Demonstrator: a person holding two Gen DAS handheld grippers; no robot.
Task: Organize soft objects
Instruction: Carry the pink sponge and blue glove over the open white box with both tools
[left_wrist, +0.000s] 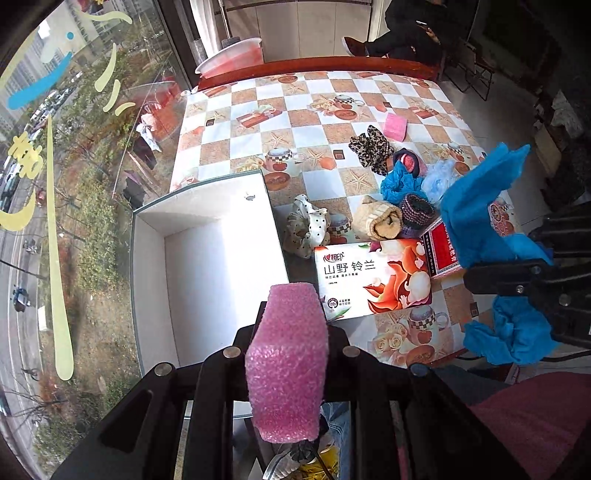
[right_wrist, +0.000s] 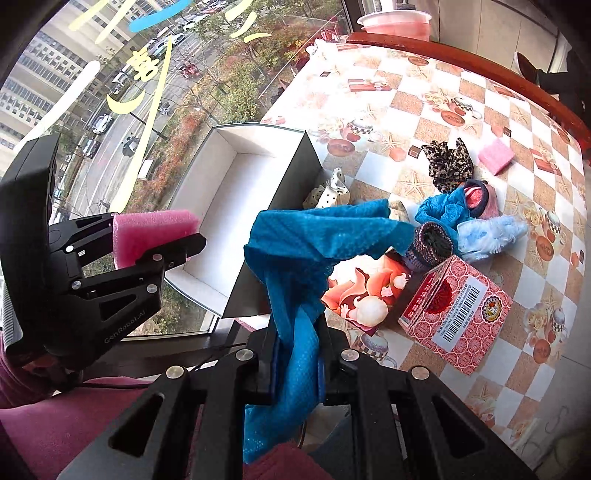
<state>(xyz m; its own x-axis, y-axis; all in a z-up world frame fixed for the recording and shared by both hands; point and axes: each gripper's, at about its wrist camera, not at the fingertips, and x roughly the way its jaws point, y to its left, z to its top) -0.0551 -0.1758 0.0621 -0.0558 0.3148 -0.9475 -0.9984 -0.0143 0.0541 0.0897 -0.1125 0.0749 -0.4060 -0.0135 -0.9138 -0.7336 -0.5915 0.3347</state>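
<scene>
The left tool (left_wrist: 286, 354) is clamped on a pink foam block (left_wrist: 286, 365), held just off the near edge of the open white box (left_wrist: 207, 236) that stands at the window side of the checked surface (left_wrist: 332, 96). The right tool (right_wrist: 297, 363) is closed on a blue cloth (right_wrist: 295, 258), which hangs crumpled above and below its fingers.

Only the left wrist view shows the printed front of the tissue pack (left_wrist: 373, 280), a rolled cream sock (left_wrist: 380, 219) behind it, and a seated person's legs (left_wrist: 399, 37) beyond the far edge. There the right tool appears only as a dark frame at the right with the cloth spilling around it.

Only the right wrist view shows the red patterned carton (right_wrist: 458, 314) whole, with its barcode, and the box's dark outer wall. It also shows the left tool from the side, the foam pinched between its two fingers.

Both views show the loose pile: a leopard-print scrunchie (right_wrist: 448, 164), a second pink foam square (right_wrist: 496, 157), a pale blue fluffy piece (right_wrist: 487, 232) and a dotted cream scrunchie (left_wrist: 308, 225).
</scene>
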